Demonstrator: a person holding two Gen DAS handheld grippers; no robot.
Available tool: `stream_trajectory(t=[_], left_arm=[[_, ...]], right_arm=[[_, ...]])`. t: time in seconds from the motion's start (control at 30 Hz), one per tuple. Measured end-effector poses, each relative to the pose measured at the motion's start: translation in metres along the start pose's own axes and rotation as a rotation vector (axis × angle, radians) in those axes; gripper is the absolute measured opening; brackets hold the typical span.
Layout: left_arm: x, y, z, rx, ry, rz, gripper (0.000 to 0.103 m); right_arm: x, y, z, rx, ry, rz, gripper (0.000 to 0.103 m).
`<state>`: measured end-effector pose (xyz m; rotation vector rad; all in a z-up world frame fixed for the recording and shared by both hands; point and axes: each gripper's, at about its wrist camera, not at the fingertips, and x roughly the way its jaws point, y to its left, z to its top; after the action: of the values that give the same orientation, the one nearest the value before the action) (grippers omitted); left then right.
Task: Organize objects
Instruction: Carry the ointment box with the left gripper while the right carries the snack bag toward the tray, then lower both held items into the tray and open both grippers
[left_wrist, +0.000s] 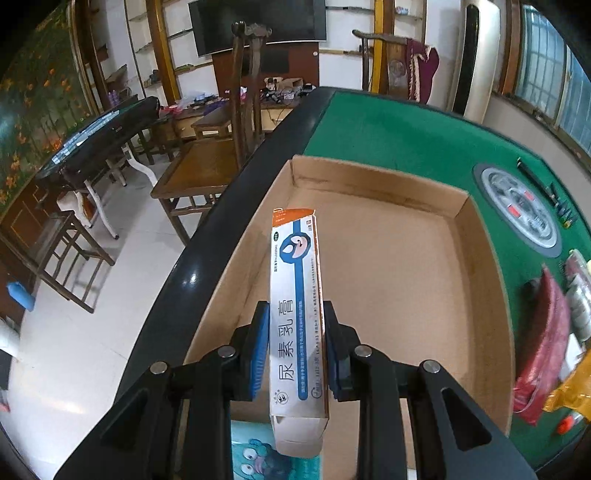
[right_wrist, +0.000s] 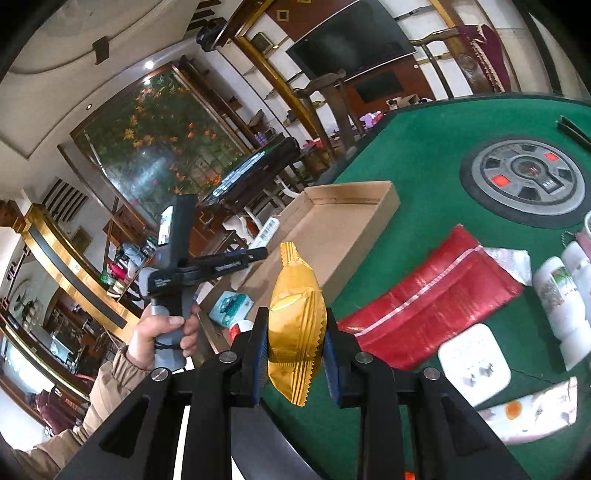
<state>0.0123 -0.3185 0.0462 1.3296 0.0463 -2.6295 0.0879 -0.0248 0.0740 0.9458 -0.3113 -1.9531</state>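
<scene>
Only the right wrist view shows the right gripper (right_wrist: 293, 354) jaws pinching a gold sachet (right_wrist: 295, 325). Left gripper (left_wrist: 295, 347) jaws pinch an ointment carton (left_wrist: 297, 314) above the cardboard tray (left_wrist: 369, 177), long axis pointing straight ahead.

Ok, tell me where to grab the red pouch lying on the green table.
Take the red pouch across its narrow width near the middle, coming down from above. It lies flat and long on the table, so a hand-held gripper could span its short sides more easily than its length.

Cardboard tray (left_wrist: 369, 258) on table (left_wrist: 406, 125) near its edge, pouch (right_wrist: 428, 295) right of tray.
</scene>
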Motion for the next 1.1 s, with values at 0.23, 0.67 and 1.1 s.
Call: stream_trajectory(t=[0.23,0.67,1.1], left_arm=[[0.014,0.006,-0.002,0.044,0.032,0.042,0.026],[0.025,0.004,0.003,0.128,0.074,0.086,0.028],[0.016,0.019,-0.006,0.082,0.072,0.031,0.031]], right_arm=[[0.026,0.024,0.013,-0.046,0.031,0.010,0.029],[0.083,0.038,0.021,-0.022,0.110,0.013,0.029],[0.135,0.033,0.017,0.030,0.211,0.015,0.029]])
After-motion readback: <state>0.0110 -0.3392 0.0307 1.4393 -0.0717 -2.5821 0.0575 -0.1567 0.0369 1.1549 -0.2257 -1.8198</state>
